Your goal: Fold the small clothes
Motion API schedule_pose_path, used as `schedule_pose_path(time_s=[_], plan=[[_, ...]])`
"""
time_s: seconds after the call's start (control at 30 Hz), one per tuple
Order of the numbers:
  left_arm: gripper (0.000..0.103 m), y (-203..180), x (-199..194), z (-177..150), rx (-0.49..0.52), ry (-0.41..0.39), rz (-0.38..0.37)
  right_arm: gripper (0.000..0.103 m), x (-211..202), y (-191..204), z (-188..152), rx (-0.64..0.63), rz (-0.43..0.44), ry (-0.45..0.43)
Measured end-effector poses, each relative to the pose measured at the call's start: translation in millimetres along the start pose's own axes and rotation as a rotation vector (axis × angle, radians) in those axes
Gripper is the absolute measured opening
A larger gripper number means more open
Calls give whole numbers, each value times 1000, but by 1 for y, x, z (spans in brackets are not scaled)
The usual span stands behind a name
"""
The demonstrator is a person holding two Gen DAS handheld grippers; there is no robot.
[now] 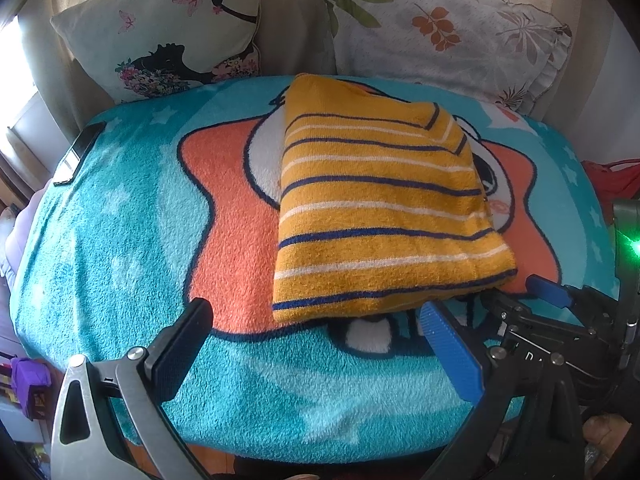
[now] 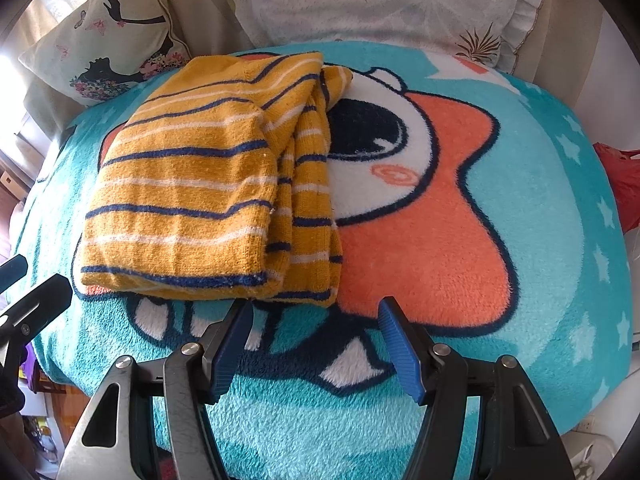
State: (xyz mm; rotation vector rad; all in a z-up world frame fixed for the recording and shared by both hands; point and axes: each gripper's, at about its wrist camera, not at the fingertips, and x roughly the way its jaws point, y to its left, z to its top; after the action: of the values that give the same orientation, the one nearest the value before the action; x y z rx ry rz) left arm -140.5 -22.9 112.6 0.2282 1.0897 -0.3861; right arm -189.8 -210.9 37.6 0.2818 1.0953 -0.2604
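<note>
A small mustard-yellow garment with navy and white stripes lies folded into a compact rectangle on a teal fleece blanket with an orange star cartoon. It also shows in the right wrist view, with its folded layers stacked at its right edge. My left gripper is open and empty, just in front of the garment's near edge. My right gripper is open and empty, at the garment's near right corner without holding it. The right gripper also shows in the left wrist view, and the left gripper shows in the right wrist view.
Two patterned cushions lean at the back: one with a black silhouette and one with leaves. A dark phone-like object lies on the blanket's left edge. A red item sits off the right edge.
</note>
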Motion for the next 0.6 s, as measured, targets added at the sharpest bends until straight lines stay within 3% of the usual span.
schedule_pose_path(time_s=[0.6], plan=[[103, 11, 21, -3, -38, 79, -7, 70, 14, 9, 7, -26, -4, 25]])
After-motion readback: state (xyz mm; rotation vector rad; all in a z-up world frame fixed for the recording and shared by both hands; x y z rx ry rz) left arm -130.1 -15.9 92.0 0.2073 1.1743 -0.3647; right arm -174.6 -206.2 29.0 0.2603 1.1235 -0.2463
